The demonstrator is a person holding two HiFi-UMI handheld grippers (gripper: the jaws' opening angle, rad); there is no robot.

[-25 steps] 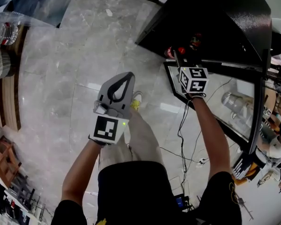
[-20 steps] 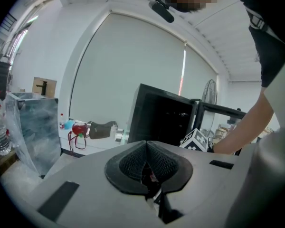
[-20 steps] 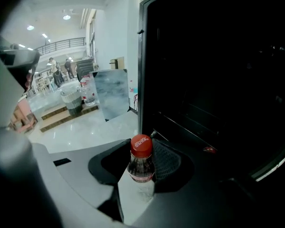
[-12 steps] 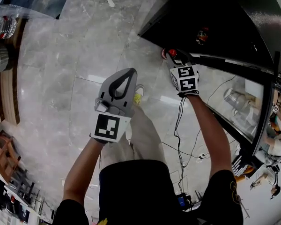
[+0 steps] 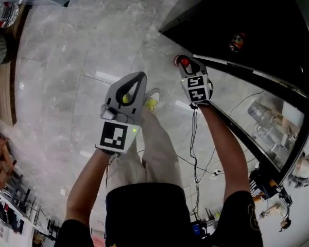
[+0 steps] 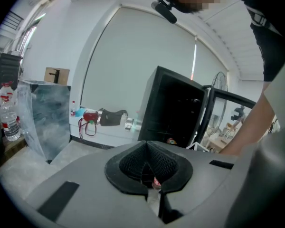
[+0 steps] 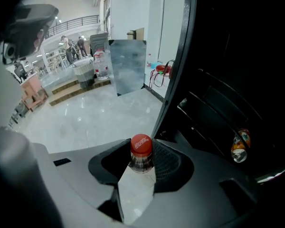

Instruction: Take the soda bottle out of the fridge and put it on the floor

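Item: soda bottle [image 5: 184, 62], red cap, clear neck. Location: out of the fridge [image 5: 257, 19], just beside its open front and over the grey tiled floor [image 5: 67, 60]. The body hangs hidden below the jaws, so whether the base touches the floor cannot be told. Holder: right hand-held gripper [image 7: 142, 161], pinching the bottle at the neck just under the cap. Left hand-held gripper [image 5: 138, 80]: jaws pressed together, nothing in them, held apart from the bottle over the person's legs. Fridge contents in view: one can [image 7: 240, 146] on a dark shelf. The glass door [image 5: 257, 112] stands open. Status: removal looks done. Remaining, by judgement: lower the bottle until it stands on the floor, spread the right jaws and draw clear without tipping it.
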